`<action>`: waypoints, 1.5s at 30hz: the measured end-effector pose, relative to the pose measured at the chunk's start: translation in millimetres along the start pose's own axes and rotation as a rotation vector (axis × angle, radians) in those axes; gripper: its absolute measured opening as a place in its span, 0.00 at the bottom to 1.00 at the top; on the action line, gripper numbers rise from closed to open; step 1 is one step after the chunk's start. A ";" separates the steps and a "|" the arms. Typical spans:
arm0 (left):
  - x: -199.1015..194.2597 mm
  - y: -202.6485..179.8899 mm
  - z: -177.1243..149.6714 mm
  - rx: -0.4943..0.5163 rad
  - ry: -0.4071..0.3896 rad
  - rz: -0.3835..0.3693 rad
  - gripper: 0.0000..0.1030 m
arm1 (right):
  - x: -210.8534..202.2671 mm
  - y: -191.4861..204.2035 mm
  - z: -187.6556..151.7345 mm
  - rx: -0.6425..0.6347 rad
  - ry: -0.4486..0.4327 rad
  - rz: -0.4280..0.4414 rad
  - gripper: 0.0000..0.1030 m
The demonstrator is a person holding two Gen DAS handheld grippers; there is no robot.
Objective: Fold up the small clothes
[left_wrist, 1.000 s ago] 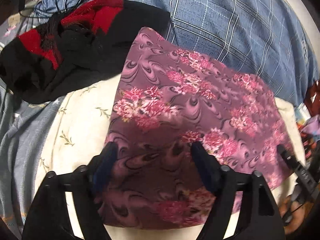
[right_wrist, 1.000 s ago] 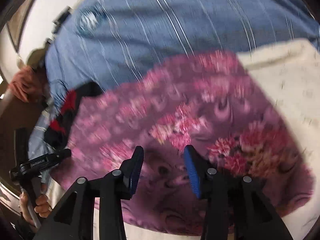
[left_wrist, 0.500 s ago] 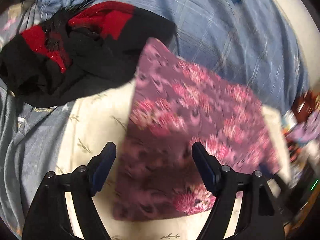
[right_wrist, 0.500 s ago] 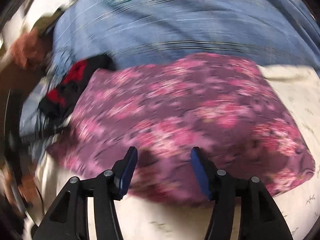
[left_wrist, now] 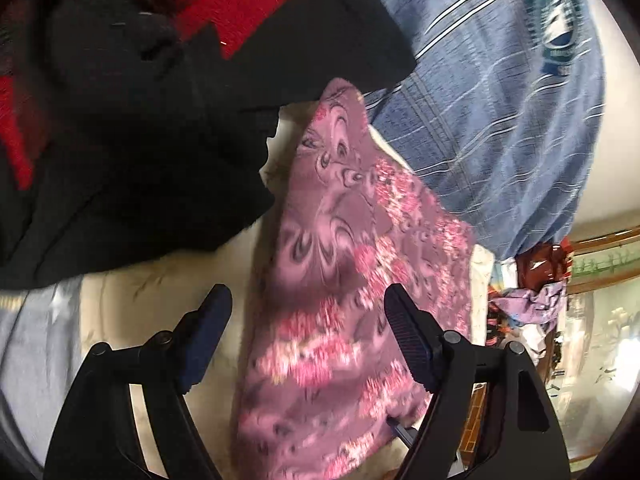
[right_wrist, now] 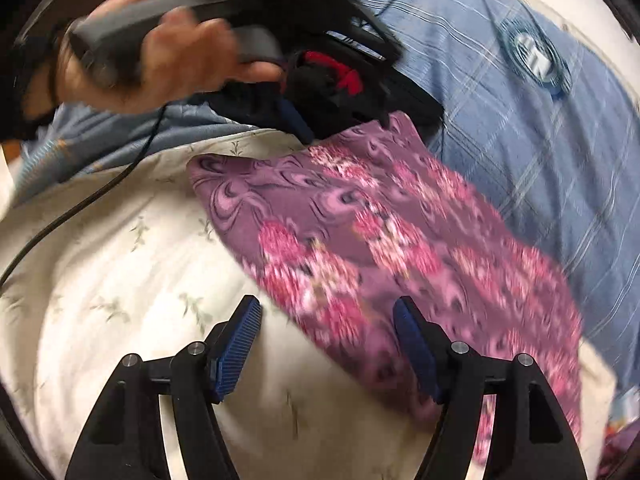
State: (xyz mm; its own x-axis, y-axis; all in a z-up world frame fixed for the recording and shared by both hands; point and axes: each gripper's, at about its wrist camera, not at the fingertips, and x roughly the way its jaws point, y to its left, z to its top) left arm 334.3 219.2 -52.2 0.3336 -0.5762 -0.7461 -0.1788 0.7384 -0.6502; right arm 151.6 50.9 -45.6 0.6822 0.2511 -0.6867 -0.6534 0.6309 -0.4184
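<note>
Both hand-held grippers have swung off the folded purple floral cloth (right_wrist: 384, 248): the right hand-held gripper (right_wrist: 328, 344) is opening, empty, and the left hand-held gripper (left_wrist: 304, 336) stays spread near the black-and-red garment (left_wrist: 140, 128), likely next.

Folded purple floral cloth (right_wrist: 384, 240), flat

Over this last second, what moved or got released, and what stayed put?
The right gripper had its fingers narrow over the purple floral cloth; they are now opening, holding nothing, and the view has swung toward the cloth's edge. The left gripper swung toward the black and red garment, which now looms larger. Unchanged: the left fingers' wide gap, and the cloth flat on the cream sheet.
</note>
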 end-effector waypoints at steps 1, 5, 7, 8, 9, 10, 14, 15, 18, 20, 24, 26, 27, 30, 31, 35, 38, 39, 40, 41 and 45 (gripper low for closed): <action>6.3 -3.1 4.9 0.007 0.015 0.010 0.76 | 5.8 0.5 3.1 -0.013 0.001 -0.027 0.73; 18.7 -18.3 18.7 0.056 0.035 0.051 0.76 | 17.7 -0.1 12.0 -0.024 -0.017 -0.090 0.77; 23.8 -27.3 24.5 0.083 0.052 0.066 0.76 | 23.5 -2.2 16.0 -0.022 -0.018 -0.107 0.78; 27.7 -32.3 27.1 0.097 0.060 0.077 0.76 | 24.9 -3.2 17.2 -0.022 -0.021 -0.114 0.78; 31.9 -37.2 29.3 0.113 0.070 0.088 0.76 | 27.1 -3.9 18.8 -0.026 -0.025 -0.122 0.78; 35.3 -41.2 30.6 0.130 0.081 0.098 0.76 | 29.0 -3.1 20.8 -0.035 -0.028 -0.134 0.78; 49.4 -56.0 32.8 0.195 0.126 0.131 0.76 | 32.8 1.5 24.7 -0.085 -0.051 -0.185 0.76; 51.4 -58.2 33.4 0.206 0.131 0.135 0.76 | 32.5 1.9 25.0 -0.088 -0.056 -0.185 0.75; 54.5 -62.9 32.4 0.225 0.132 0.141 0.76 | 34.5 -1.8 26.9 -0.092 -0.061 -0.162 0.48; 52.3 -63.9 31.4 0.222 0.118 0.137 0.70 | 35.1 -5.5 27.6 -0.083 -0.057 -0.127 0.38; 47.3 -75.1 25.3 0.238 0.107 0.141 0.19 | 19.1 -14.5 26.9 -0.035 -0.125 -0.097 0.13; 42.7 -86.2 20.3 0.263 0.092 0.165 0.16 | 10.5 -23.8 25.2 0.006 -0.151 -0.079 0.10; 38.1 -93.3 17.6 0.274 0.075 0.172 0.14 | 5.5 -29.0 23.7 0.031 -0.163 -0.070 0.09; 24.4 -119.3 10.8 0.304 0.033 0.157 0.13 | -9.8 -48.2 15.9 0.124 -0.193 -0.043 0.09; 21.2 -131.0 8.0 0.314 0.022 0.146 0.13 | -16.6 -58.9 10.9 0.170 -0.205 -0.031 0.08; 13.1 -186.9 -4.5 0.369 -0.010 0.113 0.13 | -39.1 -101.9 -15.0 0.368 -0.231 0.029 0.08; 26.1 -234.0 -18.0 0.426 -0.025 0.097 0.13 | -52.0 -139.0 -45.8 0.529 -0.238 0.081 0.07; 35.3 -247.2 -22.3 0.440 -0.022 0.096 0.13 | -55.8 -150.9 -58.4 0.580 -0.236 0.095 0.07; 49.1 -262.9 -27.7 0.456 -0.013 0.102 0.13 | -58.5 -159.2 -69.0 0.619 -0.234 0.104 0.07; 63.1 -275.5 -32.3 0.470 0.000 0.113 0.13 | -61.1 -166.9 -80.3 0.660 -0.231 0.114 0.07; 123.0 -304.0 -47.8 0.496 0.061 0.186 0.13 | -64.9 -189.7 -123.7 0.782 -0.209 0.140 0.07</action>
State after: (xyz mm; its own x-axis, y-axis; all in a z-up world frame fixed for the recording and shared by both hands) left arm 385.5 -92.8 46.9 0.2811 -0.4278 -0.8590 0.2338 0.8987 -0.3710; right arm 190.7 -175.9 4.8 0.7088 0.4487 -0.5443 -0.3724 0.8934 0.2515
